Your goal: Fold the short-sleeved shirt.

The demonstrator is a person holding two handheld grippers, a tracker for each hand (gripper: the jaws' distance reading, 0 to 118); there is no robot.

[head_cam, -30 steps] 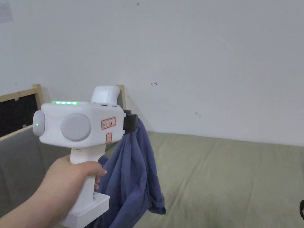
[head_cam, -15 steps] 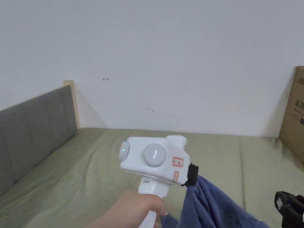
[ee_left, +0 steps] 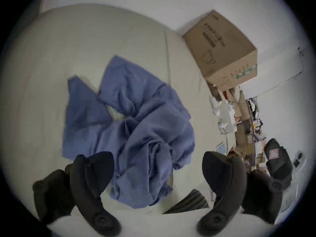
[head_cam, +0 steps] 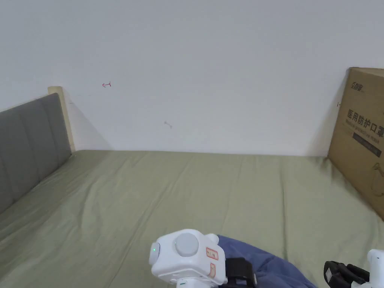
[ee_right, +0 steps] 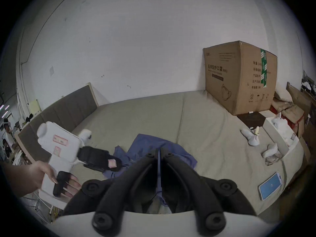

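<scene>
The blue short-sleeved shirt [ee_left: 136,129] lies crumpled in a heap on the green bed sheet [head_cam: 168,195]. My left gripper [ee_left: 157,157] hovers just above the heap with its jaws wide apart and nothing between them. In the head view it [head_cam: 240,272] sits at the bottom edge, beside the shirt [head_cam: 270,264]. My right gripper [ee_right: 159,151] is shut, its tips pointing at the shirt [ee_right: 145,141]. A thin blue strip shows in the slit between its jaws. In the left gripper view the right gripper [ee_left: 277,162] stays off to the shirt's side.
A large cardboard box [ee_right: 239,80] stands on the bed's right end against the wall. A grey headboard [head_cam: 26,142] closes the left end. A phone [ee_right: 270,187] and white crumpled items [ee_right: 251,136] lie on the right part of the bed.
My left gripper came down from holding the shirt in the air and opened. The shirt dropped from hanging onto the bed. The head camera swung right.
</scene>
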